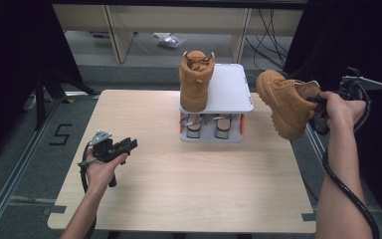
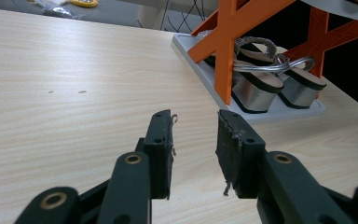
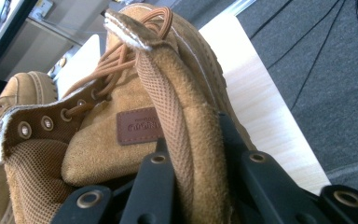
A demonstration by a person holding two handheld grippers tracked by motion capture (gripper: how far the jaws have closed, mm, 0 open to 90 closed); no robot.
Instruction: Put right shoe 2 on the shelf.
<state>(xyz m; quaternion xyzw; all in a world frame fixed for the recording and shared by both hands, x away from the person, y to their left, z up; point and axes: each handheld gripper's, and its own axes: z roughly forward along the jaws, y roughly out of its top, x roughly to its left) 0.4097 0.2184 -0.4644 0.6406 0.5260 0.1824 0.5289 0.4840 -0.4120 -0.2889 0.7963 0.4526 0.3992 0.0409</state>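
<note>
Tan boot [image 1: 284, 102] hangs off the surface's [image 1: 179, 184] edge, my right claw [image 3: 191, 154] pinching only its collar (a slip drops it); left claw [image 2: 196, 140] spread, idle.

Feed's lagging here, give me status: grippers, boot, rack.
Right gripper shut on held boot, airborne at table's right edge. Left gripper open, empty. Other boot on rack top; right half free.

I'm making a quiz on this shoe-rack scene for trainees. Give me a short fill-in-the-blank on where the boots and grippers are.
1. The right gripper is shut on the collar of a tan ____.
2. The other boot stands on the ____ shelf of the shoe rack.
3. The left gripper has its jaws ____, with nothing between them.
4. The sandals sit on the rack's ____ shelf.

Missing words: boot; top; open; bottom
</note>
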